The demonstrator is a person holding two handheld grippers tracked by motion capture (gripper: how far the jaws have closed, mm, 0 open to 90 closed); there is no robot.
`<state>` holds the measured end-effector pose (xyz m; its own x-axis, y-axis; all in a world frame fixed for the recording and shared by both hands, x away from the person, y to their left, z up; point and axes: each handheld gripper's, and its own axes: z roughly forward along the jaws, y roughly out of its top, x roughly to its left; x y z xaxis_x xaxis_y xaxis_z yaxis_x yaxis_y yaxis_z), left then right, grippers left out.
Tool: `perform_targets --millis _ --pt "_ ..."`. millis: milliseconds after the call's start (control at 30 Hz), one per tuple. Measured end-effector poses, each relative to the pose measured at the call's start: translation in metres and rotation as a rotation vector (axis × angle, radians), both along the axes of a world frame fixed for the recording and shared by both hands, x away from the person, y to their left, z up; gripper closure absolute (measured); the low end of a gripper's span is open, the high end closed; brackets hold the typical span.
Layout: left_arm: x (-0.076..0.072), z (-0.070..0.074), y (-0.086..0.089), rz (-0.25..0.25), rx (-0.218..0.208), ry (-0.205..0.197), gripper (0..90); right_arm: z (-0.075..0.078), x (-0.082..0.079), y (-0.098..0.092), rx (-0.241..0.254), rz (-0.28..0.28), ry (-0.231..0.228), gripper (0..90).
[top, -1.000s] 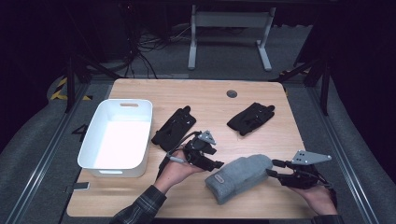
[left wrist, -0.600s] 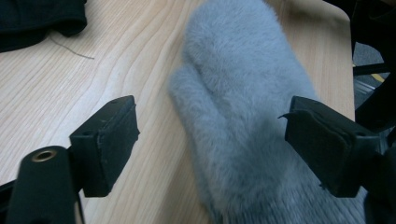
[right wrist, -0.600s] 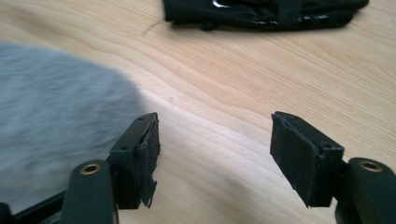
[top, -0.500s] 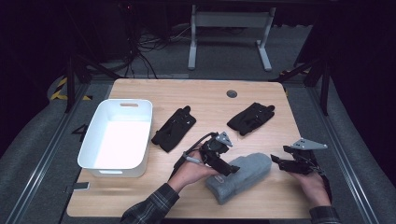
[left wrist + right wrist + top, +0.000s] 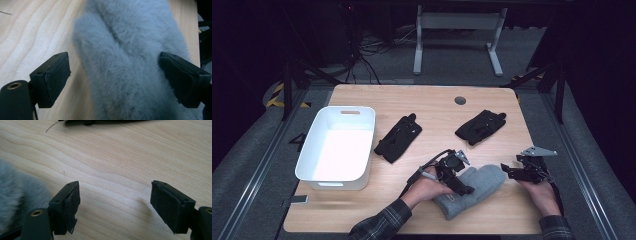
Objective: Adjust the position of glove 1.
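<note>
A fluffy grey mitten (image 5: 477, 192) lies near the table's front edge, right of centre. My left gripper (image 5: 460, 184) hovers low over its cuff end. In the left gripper view the jaws stand open and wide, one on each side of the mitten (image 5: 125, 62). My right gripper (image 5: 510, 172) is just right of the mitten's tip, apart from it. It is open over bare wood (image 5: 115, 200), with the mitten's fur (image 5: 15, 187) at that view's left edge. Two black gloves (image 5: 399, 137) (image 5: 481, 126) lie flat farther back.
A white plastic bin (image 5: 312, 165) stands at the table's left side. A round cable hole (image 5: 460, 100) sits near the far edge. A desk frame and cables are on the floor beyond the table. One black glove's edge (image 5: 100, 122) is in the right gripper view.
My left gripper has moved right, from beside the nearer black glove onto the grey mitten. The right gripper has drawn slightly back from the mitten's tip.
</note>
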<state>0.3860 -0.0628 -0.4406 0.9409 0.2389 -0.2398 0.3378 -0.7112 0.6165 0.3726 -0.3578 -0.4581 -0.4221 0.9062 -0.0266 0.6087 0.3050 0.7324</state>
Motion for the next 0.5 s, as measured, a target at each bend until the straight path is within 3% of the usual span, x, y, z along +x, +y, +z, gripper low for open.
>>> perform_targets --millis 267,433,500 --pt "-0.0001 -0.0121 -0.0081 -0.027 0.025 0.083 13.2 -0.0051 0.0008 0.0016 -0.012 0.012 0.013 23.8" --pt "-0.0020 -0.0114 -0.0098 -0.035 0.035 0.072 18.7 -0.0061 0.0007 0.0005 -0.005 0.011 0.006 22.4" --pt "-0.0023 -0.0103 -0.0097 -0.052 0.035 0.091 24.4 -0.0075 0.0006 -0.0002 -0.002 0.011 -0.001 19.5"
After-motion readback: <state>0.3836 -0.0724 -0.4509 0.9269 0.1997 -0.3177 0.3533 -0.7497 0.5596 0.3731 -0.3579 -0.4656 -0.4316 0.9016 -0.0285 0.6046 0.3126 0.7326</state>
